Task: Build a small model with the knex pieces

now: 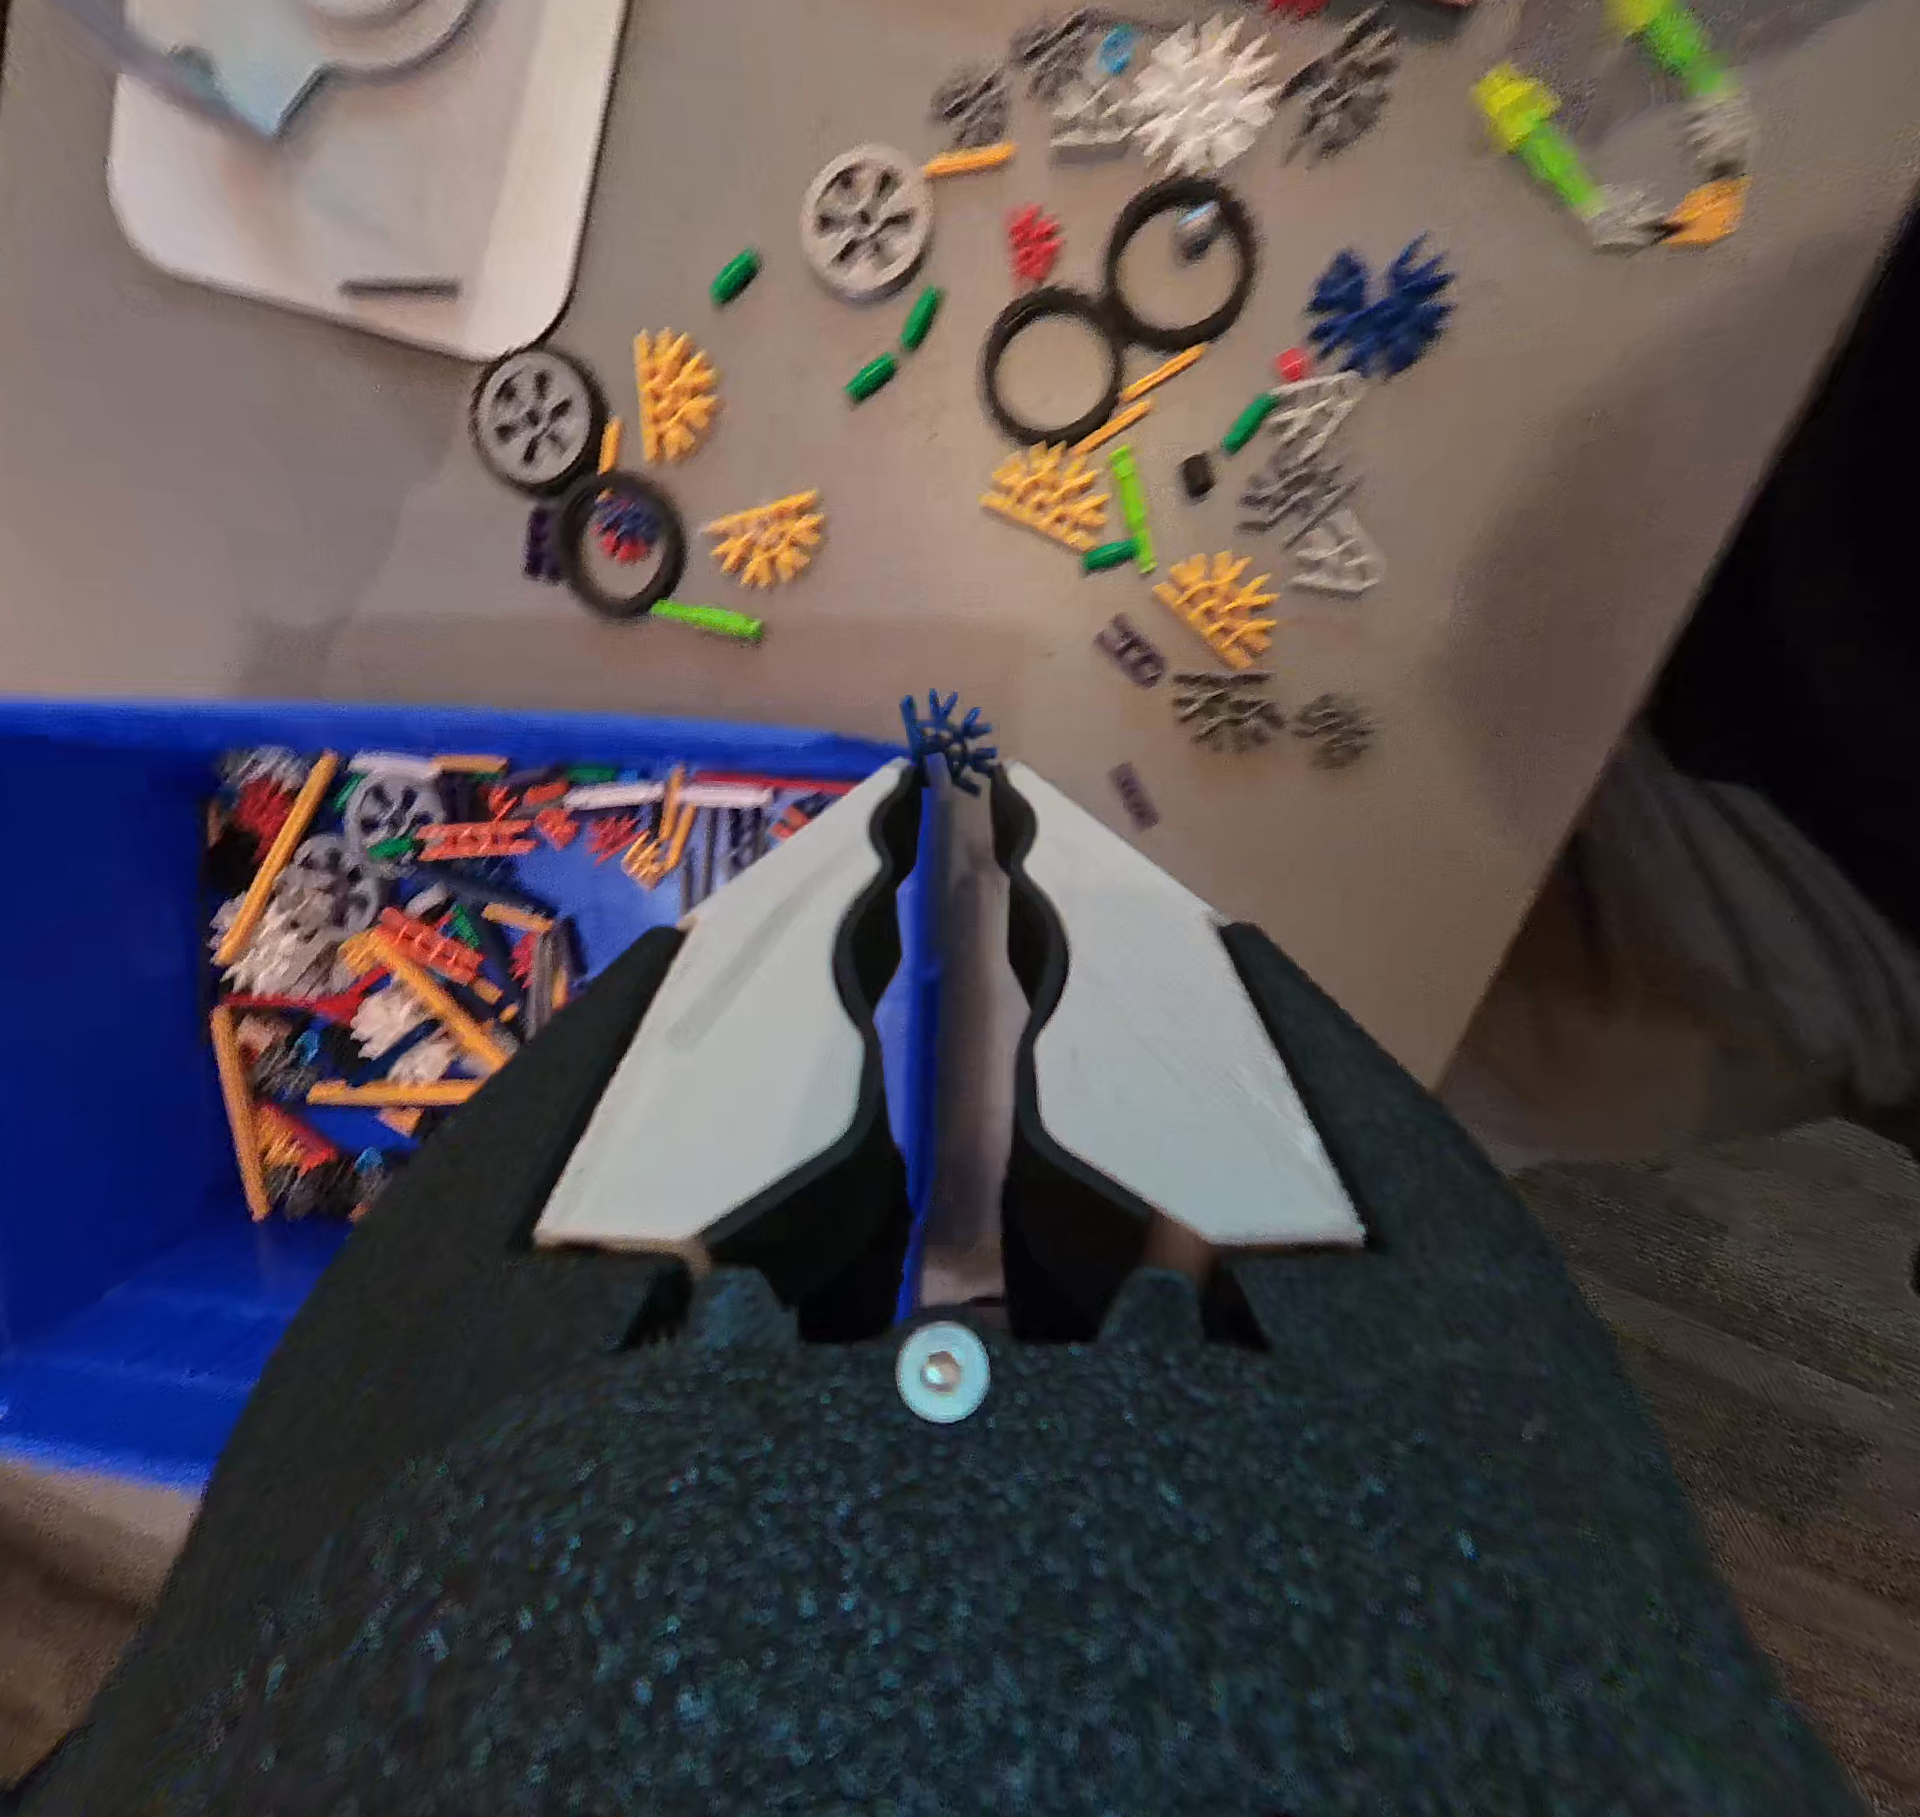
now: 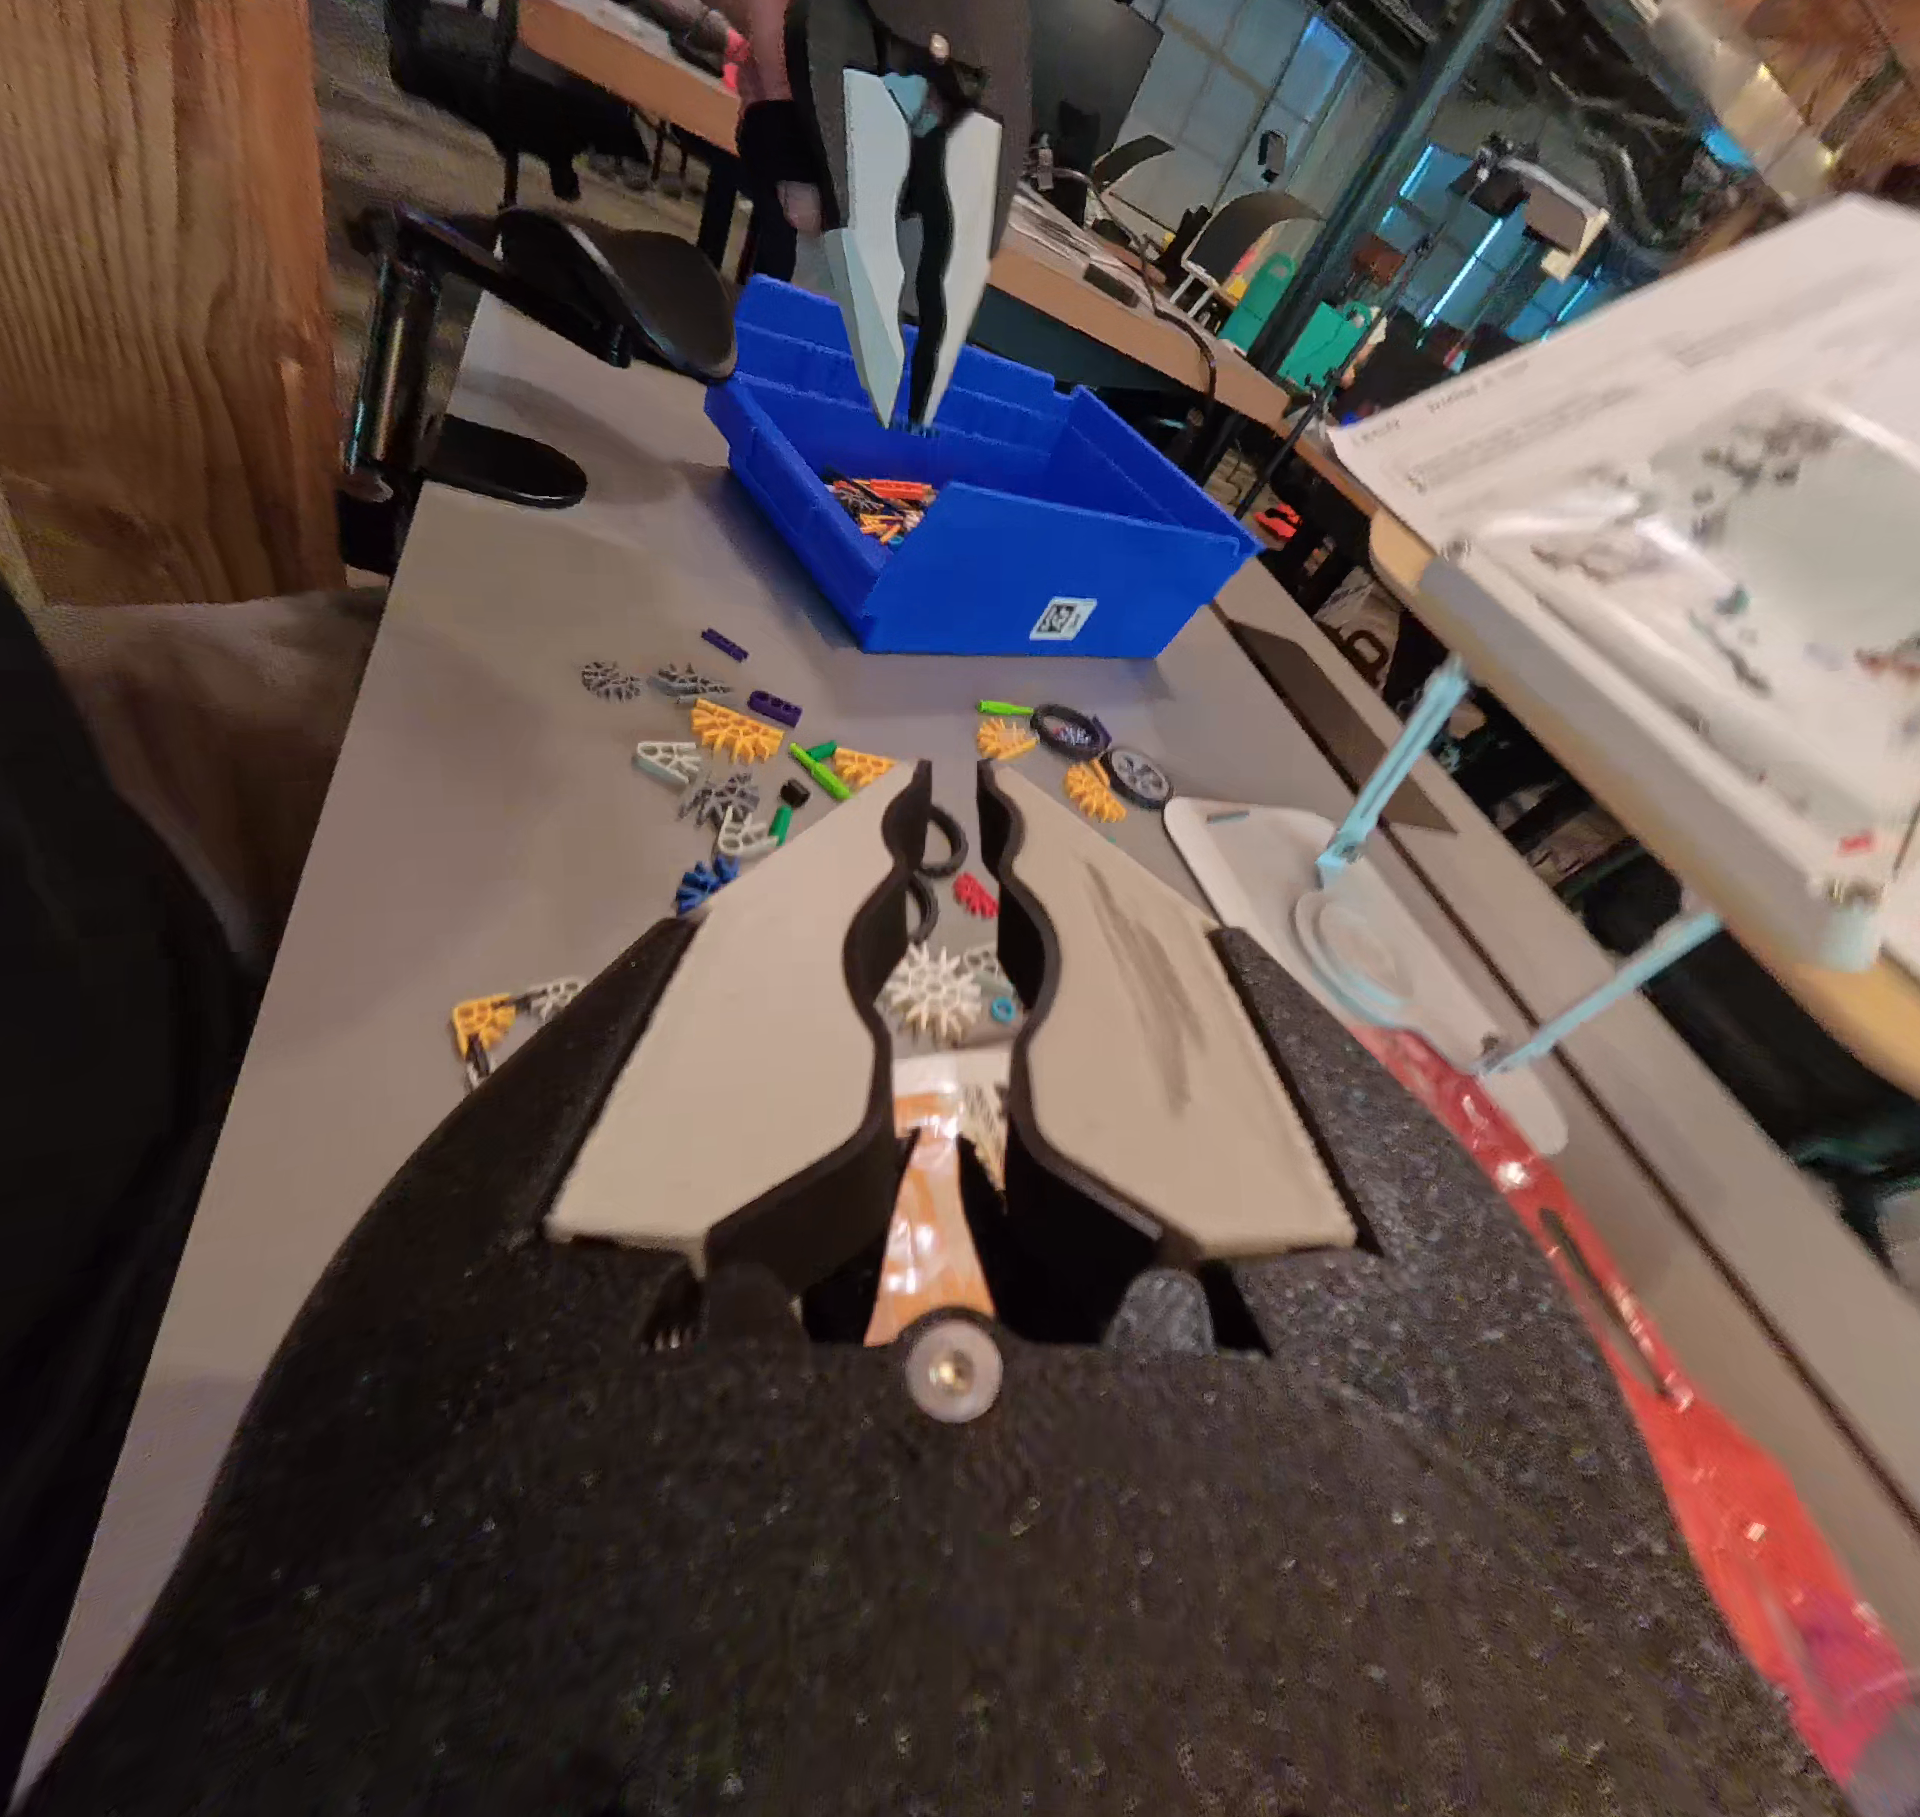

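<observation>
My left gripper (image 1: 954,770) is shut on a small dark blue snowflake connector (image 1: 948,728), pinched at the fingertips over the right rim of a blue bin (image 1: 104,936) full of mixed construction-toy parts. In the right wrist view the left gripper (image 2: 909,417) points down above the bin (image 2: 997,572). My right gripper (image 2: 951,775) hovers low over the grey table, jaws a narrow gap apart and empty. Beneath it lie a black tyre ring (image 2: 940,848), a red connector (image 2: 975,894) and a white snowflake connector (image 2: 932,988).
Loose parts lie scattered on the table: black tyres (image 1: 1179,261), yellow connectors (image 1: 675,396), a grey wheel (image 1: 868,221), green rods. A white stand base (image 1: 343,105) carries a raised sheet holder (image 2: 1662,520). A red plastic bag (image 2: 1714,1455) lies at the right. My hands' fingertips stand some 25 cm from each other.
</observation>
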